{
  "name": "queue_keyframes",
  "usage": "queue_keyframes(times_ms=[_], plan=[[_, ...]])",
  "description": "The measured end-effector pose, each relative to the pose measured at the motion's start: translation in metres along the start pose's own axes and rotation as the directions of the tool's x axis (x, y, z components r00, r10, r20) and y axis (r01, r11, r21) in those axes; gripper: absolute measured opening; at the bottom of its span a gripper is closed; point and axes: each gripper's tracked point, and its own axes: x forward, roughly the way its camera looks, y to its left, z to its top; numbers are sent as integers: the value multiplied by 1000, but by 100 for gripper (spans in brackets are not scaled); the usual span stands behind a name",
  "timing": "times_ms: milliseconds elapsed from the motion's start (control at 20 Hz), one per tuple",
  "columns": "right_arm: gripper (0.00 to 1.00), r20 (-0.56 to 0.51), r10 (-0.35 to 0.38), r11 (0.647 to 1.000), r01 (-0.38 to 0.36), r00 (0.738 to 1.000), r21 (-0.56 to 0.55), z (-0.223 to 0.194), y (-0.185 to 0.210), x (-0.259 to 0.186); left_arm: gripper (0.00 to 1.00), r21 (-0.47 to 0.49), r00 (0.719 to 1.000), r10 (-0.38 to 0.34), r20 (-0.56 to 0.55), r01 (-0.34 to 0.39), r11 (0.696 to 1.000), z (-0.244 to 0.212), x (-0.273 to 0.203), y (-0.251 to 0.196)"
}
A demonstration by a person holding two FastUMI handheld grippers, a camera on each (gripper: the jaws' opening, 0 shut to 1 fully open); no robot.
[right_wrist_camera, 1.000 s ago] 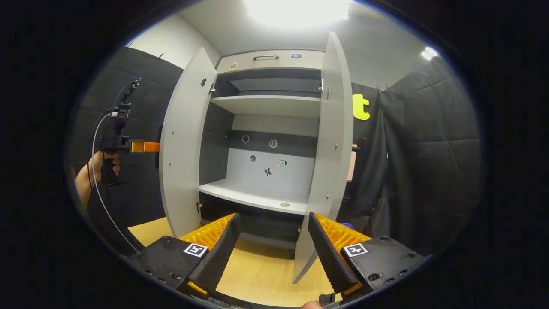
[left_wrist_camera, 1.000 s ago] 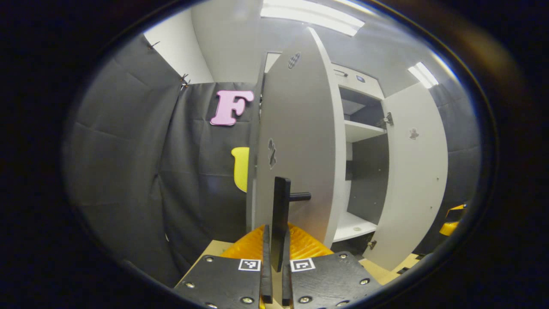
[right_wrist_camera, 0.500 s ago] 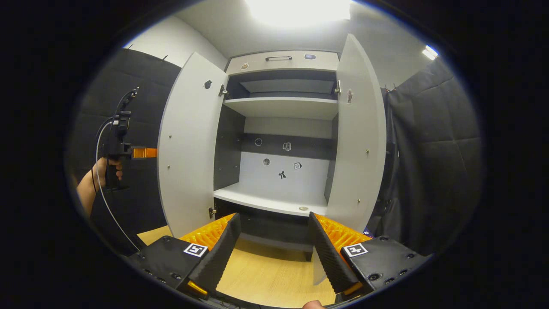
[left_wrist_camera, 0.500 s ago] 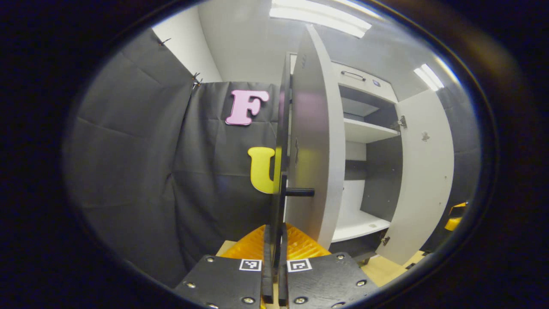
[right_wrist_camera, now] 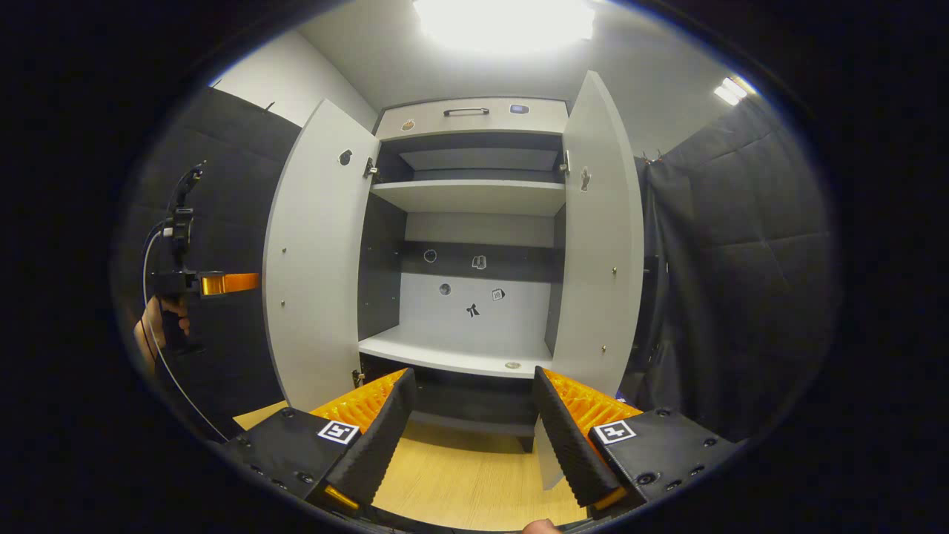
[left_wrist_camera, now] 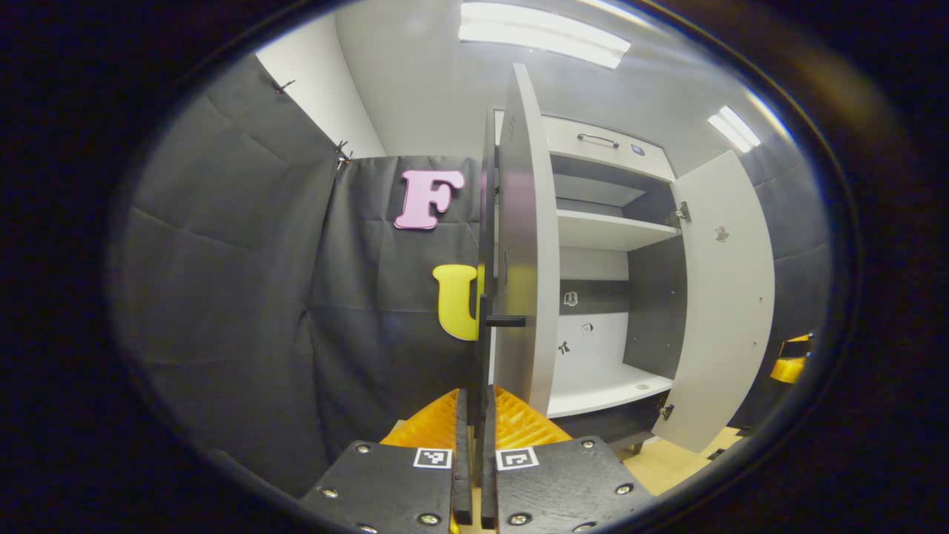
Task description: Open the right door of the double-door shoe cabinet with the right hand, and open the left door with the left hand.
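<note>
Recording booth, black cloth walls (right_wrist_camera: 734, 245)

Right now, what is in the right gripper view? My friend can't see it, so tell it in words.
The shoe cabinet stands with both doors swung wide: left door, right door, bare shelves between. The right gripper hangs open in front, holding nothing. Far left, a hand holds the left gripper at the left door's outer side.
</note>
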Motion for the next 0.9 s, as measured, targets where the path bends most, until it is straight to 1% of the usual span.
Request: queue_keyframes(times_ms=[100, 150, 200, 300, 350, 400, 450, 550, 600, 750, 800, 900], plan=[[99, 12, 1, 1000, -1, 1000, 2, 4, -7, -5, 7, 10, 1000, 22, 0, -22, 1000, 0, 0, 1], [97, 7, 0, 1000, 0, 1000, 3, 2, -12, -9, 7, 20, 999, 34, -8, -34, 999, -1, 0, 2], [99, 9, -5, 1000, 5, 1000, 1, 2, -17, -13, 6, 33, 999, 40, -14, -39, 999, 0, 0, 3], [99, 23, -33, 999, 33, 999, 5, 5, -28, -20, 6, 60, 998, 54, -19, -53, 997, 0, 0, 4], [96, 22, -42, 999, 42, 999, 13, 3, -33, -24, 6, 70, 998, 61, -22, -60, 996, -1, 0, 4], [96, 23, -49, 999, 49, 999, 20, 1, -37, -28, 7, 73, 998, 60, -22, -58, 996, 0, 1, 3], [99, 26, -64, 998, 63, 998, 25, 0, -44, -33, 7, 71, 998, 59, -18, -57, 996, -1, 2, 4], [97, 29, -89, 996, 88, 996, 31, -3, -51, -42, 7, 67, 998, 59, -13, -58, 996, -1, 3, 4], [99, 31, -98, 995, 97, 995, 31, -5, -53, -46, 7, 64, 998, 61, -11, -60, 996, 0, 3, 4], [99, 22, -100, 995, 99, 995, 30, -13, -53, -56, 7, 63, 999, 48, -21, -46, 997, -2, 4, 3], [97, 21, -99, 995, 98, 995, 29, -14, -53, -59, 7, 72, 998, 49, -26, -47, 996, -1, 4, 3], [99, 20, -93, 995, 93, 995, 35, -15, -54, -63, 7, 82, 998, 50, -26, -48, 995, 0, 4, 3]])
